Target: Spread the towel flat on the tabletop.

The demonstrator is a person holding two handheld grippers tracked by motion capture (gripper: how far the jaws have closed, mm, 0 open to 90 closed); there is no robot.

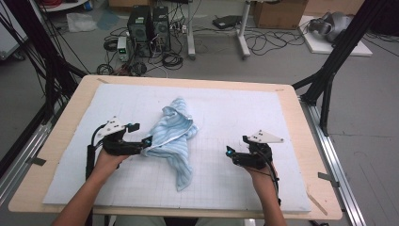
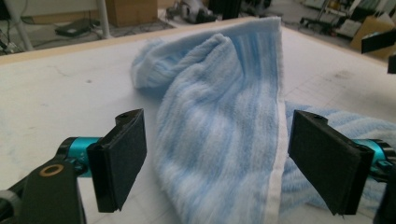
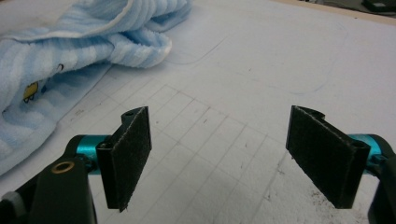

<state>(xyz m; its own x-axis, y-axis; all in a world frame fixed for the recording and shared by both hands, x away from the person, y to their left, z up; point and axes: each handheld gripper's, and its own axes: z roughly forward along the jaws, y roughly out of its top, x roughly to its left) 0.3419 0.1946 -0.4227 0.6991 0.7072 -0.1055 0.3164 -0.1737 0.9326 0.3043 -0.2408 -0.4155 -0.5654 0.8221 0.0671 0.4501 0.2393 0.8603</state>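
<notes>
On the white mat point(image 1: 226, 108), mid-table: crumpled blue striped towel point(image 1: 174, 136), bunched high at the far end, one tail trailing toward the near edge. Lying loose, not lifted.

Left gripper point(image 1: 147, 141) at the towel's left flank, jaws spread wide — a raised fold with white hem point(image 2: 275, 154) standing between the pads, not pinched yet. Right gripper point(image 1: 229, 151) well apart from the cloth on bare gridded mat, jaws also wide, nothing between them.

Step in hand, as judged: grabbing the towel to spread or fold it.
- Left: push a bit deeper so the hem sits mid-pad, then close. Aim for a single layer at the hem, not the whole bunch — otherwise the fold stays locked in.
- Right: slide across low toward the near tail point(image 3: 28, 107), approach along the mat, catch a corner or hem rather than the thick middle.
- Then pull apart sideways, keep cloth just grazing the mat to shake out creases.

Room: plenty of open mat right of the towel and toward the far edge; less on the left. Wooden table border point(image 1: 66, 122) around the mat — keep corners inside it. Black frame posts point(image 1: 329, 75) beyond the right far corner, clear of any likely sweep.
</notes>
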